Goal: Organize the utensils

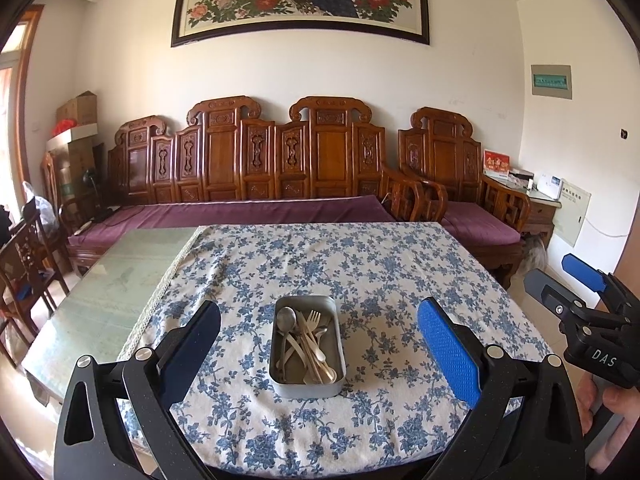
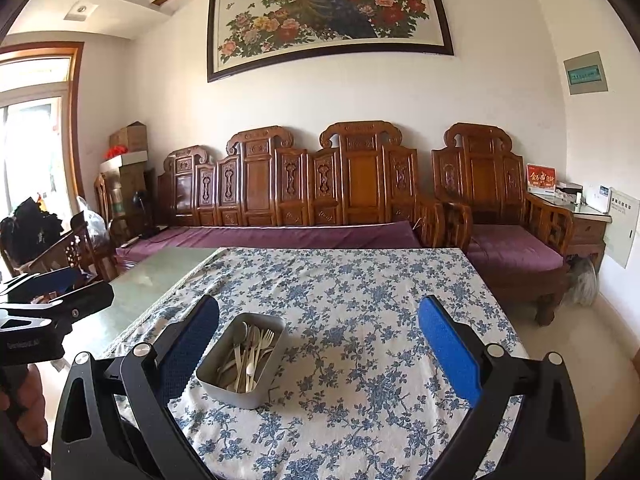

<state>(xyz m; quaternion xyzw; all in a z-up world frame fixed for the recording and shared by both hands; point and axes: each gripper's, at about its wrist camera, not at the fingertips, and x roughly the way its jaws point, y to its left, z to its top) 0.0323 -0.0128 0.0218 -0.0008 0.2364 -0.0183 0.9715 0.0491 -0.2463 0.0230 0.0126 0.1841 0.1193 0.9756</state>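
Reading "DAS" in pale letters on its black body, the right hand-held gripper (image 1: 576, 292) shows at the right edge of the left wrist view, gripped from below by a hand (image 1: 618, 408); in its own view the right hand-held gripper (image 2: 319, 338) has its blue-padded fingers (image 2: 448, 354) spread wide apart, holding nothing and touching nothing. The left hand-held gripper (image 1: 319, 340) likewise stands wide open and empty, with one blue pad in light and the other in shadow, and it appears again at the left edge of the right wrist view (image 2: 60, 292), where a small line of print on its body is too blurred to read. Between the fingers of the left hand-held gripper, a little ahead of them, the metal tin (image 1: 276, 376) rests on the blue-flowered cloth (image 1: 380, 272) that covers the counter (image 1: 108, 304); from the right wrist view the same tin (image 2: 224, 384) lies just beside the left finger, left of centre. Inside the tin sit the utensils (image 1: 306, 340), a jumble of metal spoons, pale forks and other pale pieces lying lengthwise, crossing one another. Left of the cloth the bare greenish top of the counter is uncovered. Beyond the far edge stands a carved wooden bench (image 1: 248, 152) with purple cushions, and a matching armchair (image 1: 452, 160) to its right. A red card (image 2: 541, 178) with gold characters, too small to read, leans on a side cabinet. Above hangs a framed painting (image 2: 328, 16) of a peacock and peonies with a few characters near its top left.
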